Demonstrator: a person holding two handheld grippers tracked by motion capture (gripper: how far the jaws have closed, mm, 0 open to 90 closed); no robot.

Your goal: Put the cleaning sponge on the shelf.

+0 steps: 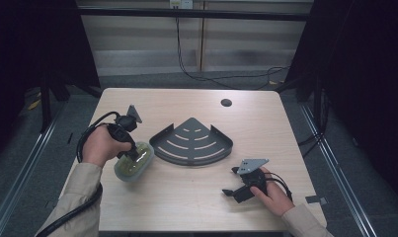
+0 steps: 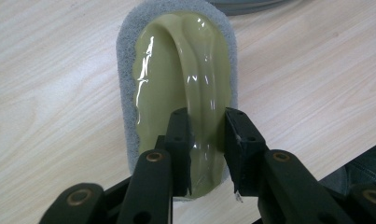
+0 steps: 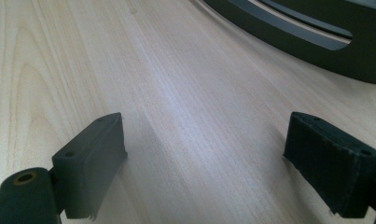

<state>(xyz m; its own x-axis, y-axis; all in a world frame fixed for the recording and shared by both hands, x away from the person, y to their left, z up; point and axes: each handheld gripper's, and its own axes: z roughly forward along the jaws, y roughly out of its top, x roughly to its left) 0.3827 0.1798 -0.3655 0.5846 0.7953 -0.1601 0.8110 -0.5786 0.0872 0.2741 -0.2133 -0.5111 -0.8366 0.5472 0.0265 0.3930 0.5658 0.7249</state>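
Left gripper (image 1: 133, 154): held in the left hand (image 1: 100, 144), forearm entering from bottom left, wrist bent so the gripper points down and toward the right; jaws clamped close together. Right gripper (image 1: 230, 181): in the right hand (image 1: 273, 193) at near right, lying low and roughly level, pointing left; jaws spread wide, nothing between the pads (image 3: 94, 158).

Lab: dark-curtained recording table (image 1: 186, 207).
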